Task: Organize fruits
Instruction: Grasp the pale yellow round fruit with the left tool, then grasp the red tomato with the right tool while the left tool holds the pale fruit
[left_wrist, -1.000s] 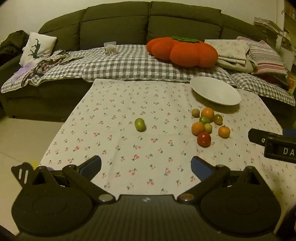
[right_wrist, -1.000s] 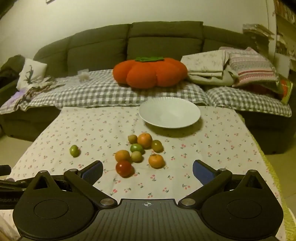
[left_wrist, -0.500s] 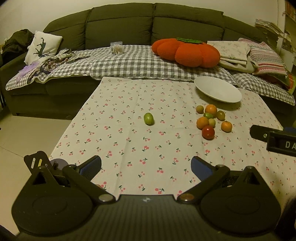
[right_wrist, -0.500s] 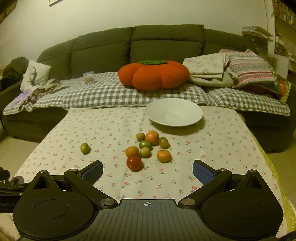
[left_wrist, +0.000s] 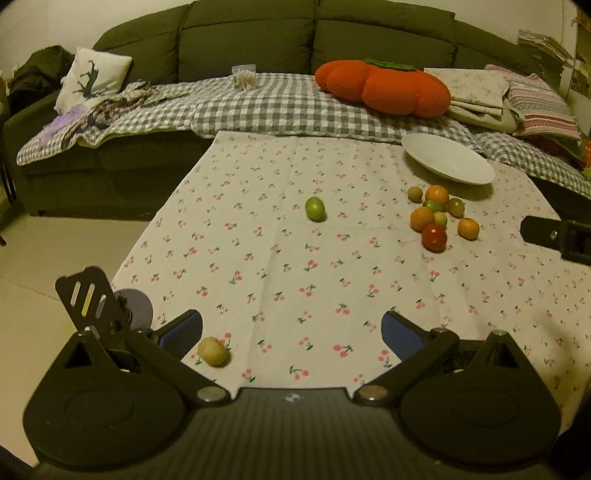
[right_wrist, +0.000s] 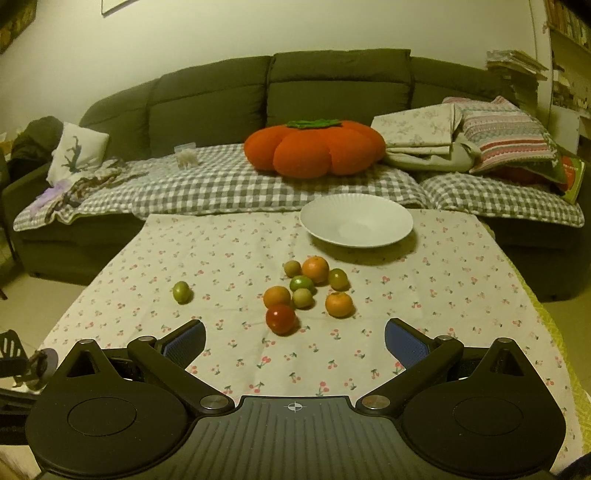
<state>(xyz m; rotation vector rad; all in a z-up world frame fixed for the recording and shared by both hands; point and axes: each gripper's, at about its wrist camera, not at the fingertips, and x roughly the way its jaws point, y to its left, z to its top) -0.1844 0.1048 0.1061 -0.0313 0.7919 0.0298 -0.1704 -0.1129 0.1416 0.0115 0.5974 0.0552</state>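
A cluster of small fruits (right_wrist: 308, 290), orange, green and one red (right_wrist: 280, 319), lies on the cherry-print tablecloth (right_wrist: 424, 295) in front of an empty white plate (right_wrist: 356, 220). One green fruit (right_wrist: 181, 291) lies apart to the left. In the left wrist view the cluster (left_wrist: 437, 216), the plate (left_wrist: 447, 158) and the lone green fruit (left_wrist: 315, 208) show, and a pale yellow fruit (left_wrist: 213, 351) lies near my left gripper's left fingertip. My left gripper (left_wrist: 291, 332) is open and empty. My right gripper (right_wrist: 295, 341) is open and empty, short of the red fruit.
A dark green sofa (right_wrist: 332, 85) with a checked blanket (right_wrist: 229, 184), an orange pumpkin cushion (right_wrist: 314, 149) and folded linens (right_wrist: 480, 136) stands behind the table. The table's left edge drops to the floor (left_wrist: 44, 266). Part of the right gripper (left_wrist: 557, 238) shows in the left wrist view.
Both grippers have drawn back and up from the fruits, so more tablecloth shows. A pale yellow fruit has come into the left wrist view. Both stay open.
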